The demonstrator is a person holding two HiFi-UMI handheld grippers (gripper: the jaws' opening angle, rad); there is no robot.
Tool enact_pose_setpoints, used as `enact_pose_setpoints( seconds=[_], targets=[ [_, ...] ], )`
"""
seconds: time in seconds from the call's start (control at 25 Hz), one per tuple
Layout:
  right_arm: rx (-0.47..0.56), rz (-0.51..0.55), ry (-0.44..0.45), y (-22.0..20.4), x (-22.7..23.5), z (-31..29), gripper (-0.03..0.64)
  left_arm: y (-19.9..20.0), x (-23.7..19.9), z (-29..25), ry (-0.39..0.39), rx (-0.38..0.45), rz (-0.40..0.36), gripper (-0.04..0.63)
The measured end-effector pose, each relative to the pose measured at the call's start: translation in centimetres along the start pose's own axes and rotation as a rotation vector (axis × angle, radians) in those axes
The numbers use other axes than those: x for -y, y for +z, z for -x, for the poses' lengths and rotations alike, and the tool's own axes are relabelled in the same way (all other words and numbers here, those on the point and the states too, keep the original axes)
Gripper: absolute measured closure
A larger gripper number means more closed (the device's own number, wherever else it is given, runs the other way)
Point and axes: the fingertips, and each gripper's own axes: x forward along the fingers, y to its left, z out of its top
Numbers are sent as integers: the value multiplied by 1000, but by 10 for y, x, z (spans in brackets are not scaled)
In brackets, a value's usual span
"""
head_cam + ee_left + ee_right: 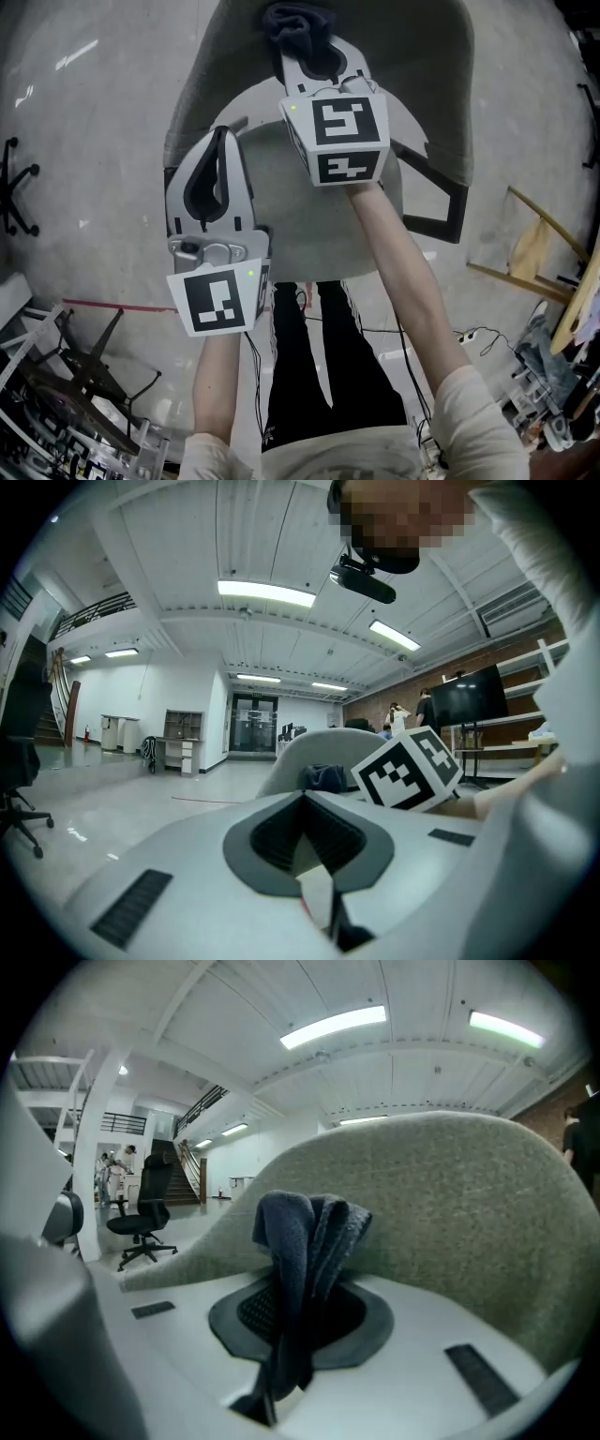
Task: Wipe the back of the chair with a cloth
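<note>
My left hand-held gripper hangs shut and empty, out of the way, while my right hand-held gripper pinches the dark cloth just ahead, close by the chair back, ready to wipe.

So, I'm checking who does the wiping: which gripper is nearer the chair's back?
Right. The right gripper holds the cloth up close by the chair back; the left gripper is farther off, over the seat.
</note>
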Motion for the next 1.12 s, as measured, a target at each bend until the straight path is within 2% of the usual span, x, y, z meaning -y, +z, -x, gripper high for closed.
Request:
enact_pose_setpoints(
  seconds=[0.2,0.56,0.84,1.12],
  targets=[
    [-9,-24,-126,-7,47,17,558,3,20,-16,-37,9,21,583],
    [-14,-76,-337,-16,116,68,558,5,63,-36,-147,17,13,583],
    [-10,-101,-469,-21,139,106,558,8,82,-33,-202,15,3,583],
    [-13,-113,-538,-26,152,130,558,9,85,-27,-209,26,-6,583]
  ],
)
